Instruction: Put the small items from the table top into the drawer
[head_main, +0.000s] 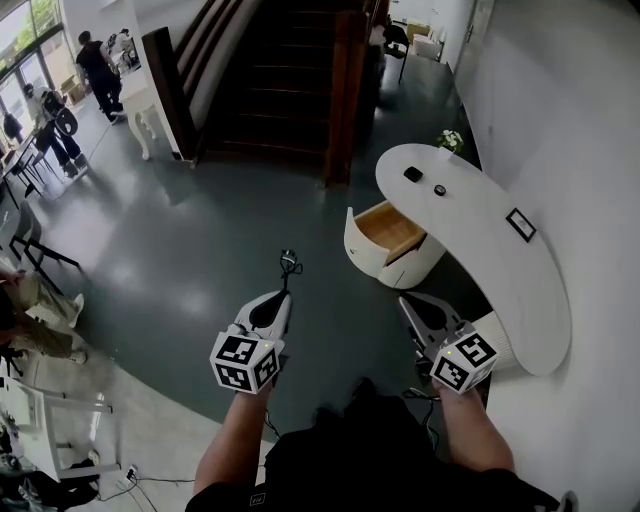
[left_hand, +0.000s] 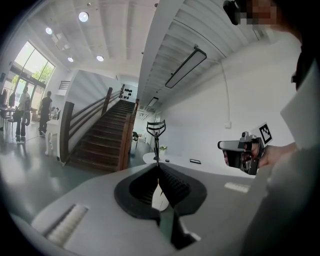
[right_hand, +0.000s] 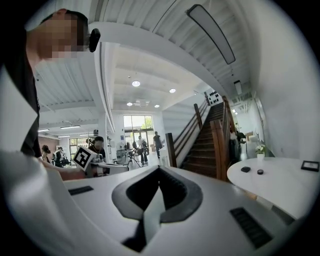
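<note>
The left gripper (head_main: 285, 298) is clamped on the eyelash curler (head_main: 289, 262); the right gripper (head_main: 408, 302) is closed and empty. Carry the curler to the open drawer (head_main: 388, 230) at 2 o'clock; release low inside.

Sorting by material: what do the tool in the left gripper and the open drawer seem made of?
Eyelash curler: probably metal, dark finish, judging by its thin rigid frame. Drawer: smooth white outside, likely painted; inside looks like pale bare wood, tan coloured.
</note>
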